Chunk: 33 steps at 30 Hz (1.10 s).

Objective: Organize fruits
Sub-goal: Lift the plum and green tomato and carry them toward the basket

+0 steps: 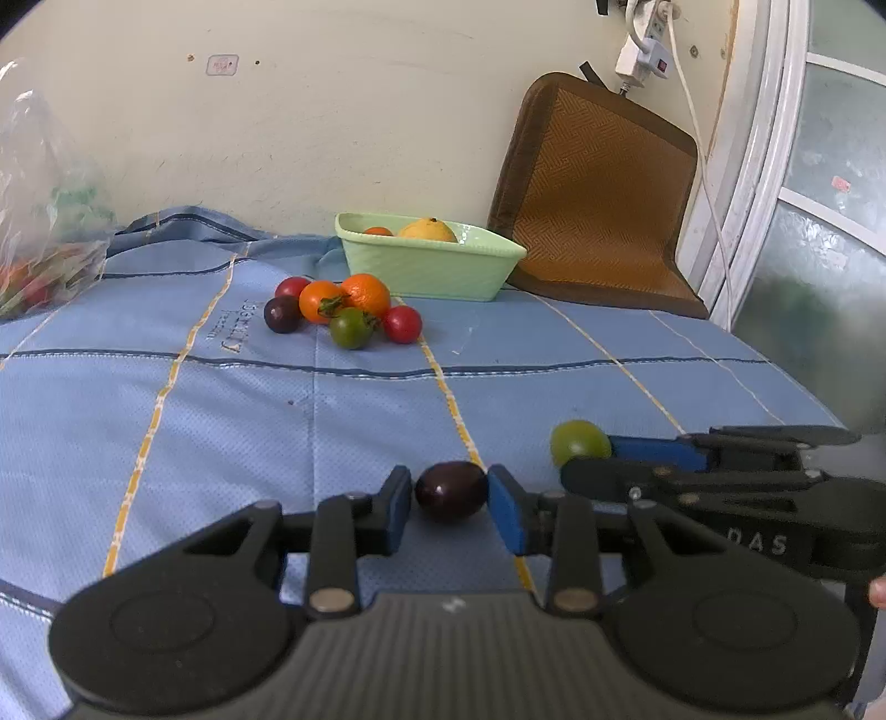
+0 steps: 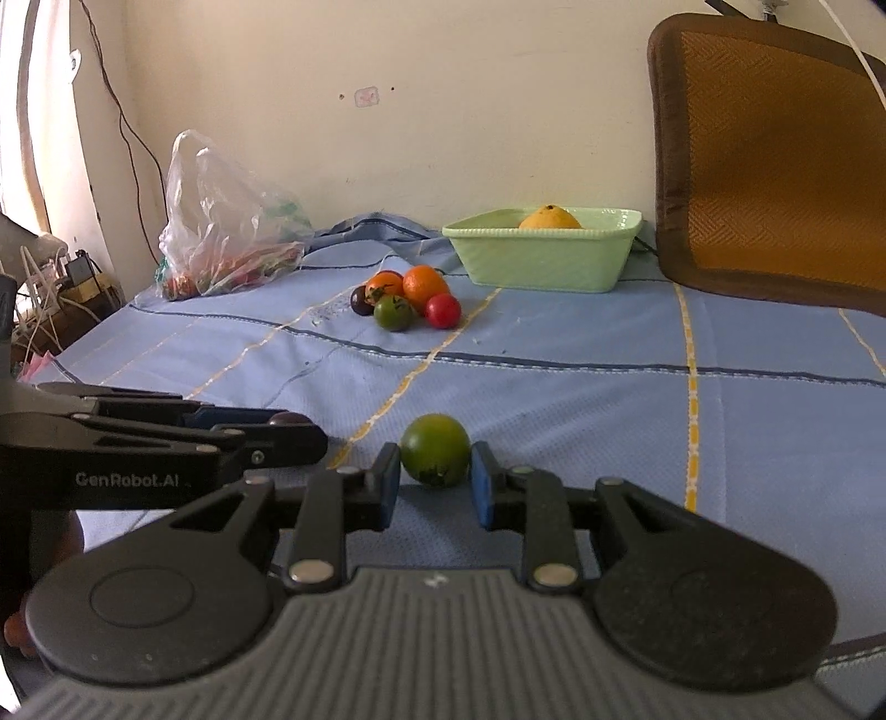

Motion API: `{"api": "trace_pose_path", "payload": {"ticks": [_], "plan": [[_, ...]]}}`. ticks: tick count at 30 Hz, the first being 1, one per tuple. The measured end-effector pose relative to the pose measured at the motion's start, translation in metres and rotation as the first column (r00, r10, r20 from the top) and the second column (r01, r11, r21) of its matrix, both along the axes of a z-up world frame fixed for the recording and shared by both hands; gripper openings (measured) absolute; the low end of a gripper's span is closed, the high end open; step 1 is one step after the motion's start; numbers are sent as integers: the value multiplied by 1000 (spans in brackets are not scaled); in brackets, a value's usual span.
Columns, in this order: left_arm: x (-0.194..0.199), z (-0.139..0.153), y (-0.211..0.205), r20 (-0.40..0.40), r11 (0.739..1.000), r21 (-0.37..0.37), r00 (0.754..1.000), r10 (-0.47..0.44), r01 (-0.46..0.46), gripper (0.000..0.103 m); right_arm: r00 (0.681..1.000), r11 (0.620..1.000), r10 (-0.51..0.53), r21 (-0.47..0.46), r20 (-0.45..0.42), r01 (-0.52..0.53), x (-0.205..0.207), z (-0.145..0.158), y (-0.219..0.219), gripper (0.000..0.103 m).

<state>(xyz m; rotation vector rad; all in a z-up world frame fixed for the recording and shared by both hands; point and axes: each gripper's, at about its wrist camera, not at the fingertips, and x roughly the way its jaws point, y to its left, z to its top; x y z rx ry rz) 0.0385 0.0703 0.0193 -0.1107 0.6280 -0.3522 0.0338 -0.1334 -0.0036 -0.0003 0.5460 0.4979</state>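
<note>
Things hard to see

The plastic bag (image 1: pixel 39 210) is cut off at the left edge, and what is inside looks blurry. The bowl (image 2: pixel 545 257) wall hides most of the yellow fruit (image 2: pixel 550 217). The dark fruit (image 2: pixel 288 418) peeks out behind the left gripper's (image 2: pixel 310 437) fingers. The brown mat (image 2: pixel 775 160) runs off the right side.

Home room: blue tablecloth (image 1: pixel 221 399), plastic bag (image 2: pixel 221 221), wall power strip (image 1: pixel 645 41).

Eight small tomatoes (image 1: pixel 403 324), two oranges (image 1: pixel 365 295), one yellow fruit (image 1: pixel 427 229), one green dish (image 1: pixel 426 266), one plastic bag (image 2: pixel 221 221), one mat (image 1: pixel 598 188).
</note>
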Motion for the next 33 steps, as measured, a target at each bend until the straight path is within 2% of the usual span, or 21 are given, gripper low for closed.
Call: {"api": "trace_pose_path", "payload": {"ticks": [10, 18, 25, 33], "plan": [[0, -1, 2, 0, 1000, -8, 1000, -17, 17, 35, 1000, 1000, 0, -23, 0, 0, 1, -1, 4, 30], [2, 0, 7, -14, 998, -54, 1000, -13, 12, 33, 1000, 999, -5, -32, 8, 5, -2, -1, 6, 29], [19, 5, 20, -44, 987, -163, 999, -15, 8, 24, 1000, 1000, -12, 9, 5, 12, 10, 4, 2, 29], [48, 24, 47, -21, 967, -256, 1000, 6, -11, 24, 999, 999, -21, 33, 46, 20, 39, 19, -8, 29]]}}
